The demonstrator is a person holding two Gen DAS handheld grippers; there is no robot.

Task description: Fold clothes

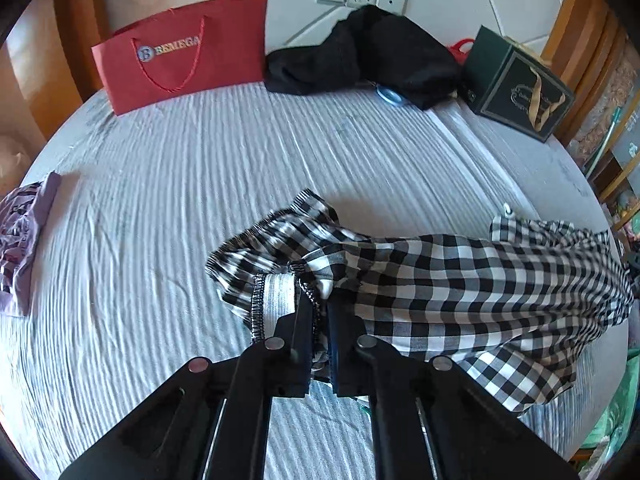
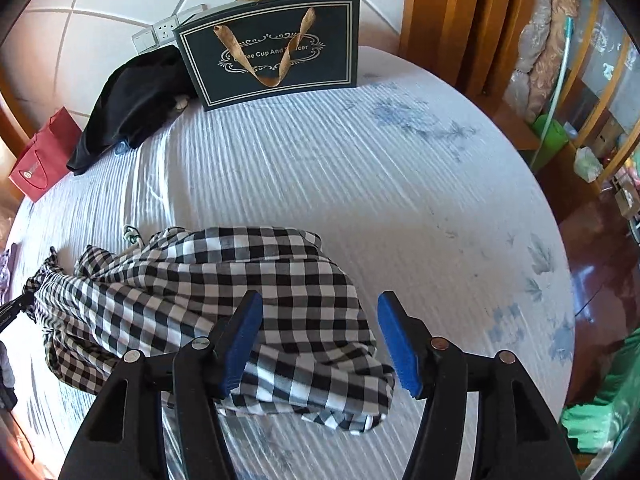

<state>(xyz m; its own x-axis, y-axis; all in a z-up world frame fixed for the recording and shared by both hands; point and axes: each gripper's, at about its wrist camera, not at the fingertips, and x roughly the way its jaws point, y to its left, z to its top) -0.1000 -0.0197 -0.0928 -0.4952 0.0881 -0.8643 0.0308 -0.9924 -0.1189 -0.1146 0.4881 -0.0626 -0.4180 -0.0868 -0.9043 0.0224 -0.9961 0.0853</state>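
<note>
A black-and-white checked garment (image 1: 460, 280) lies bunched on the white ribbed bed sheet (image 1: 240, 160). My left gripper (image 1: 318, 312) is shut on its elastic waistband edge and holds that end slightly raised. In the right wrist view the same checked garment (image 2: 240, 280) spreads across the lower left. My right gripper (image 2: 320, 336) is open, with its blue pads (image 2: 244, 336) straddling the garment's near right end just above it. The left gripper's tip shows at the far left of that view (image 2: 16, 308).
A red paper bag (image 1: 180, 52), a black garment pile (image 1: 360, 52) and a dark green gift bag (image 1: 516, 80) stand along the headboard. A purple garment (image 1: 20, 236) lies at the bed's left edge. The bed's right edge (image 2: 560, 280) drops to a wooden floor.
</note>
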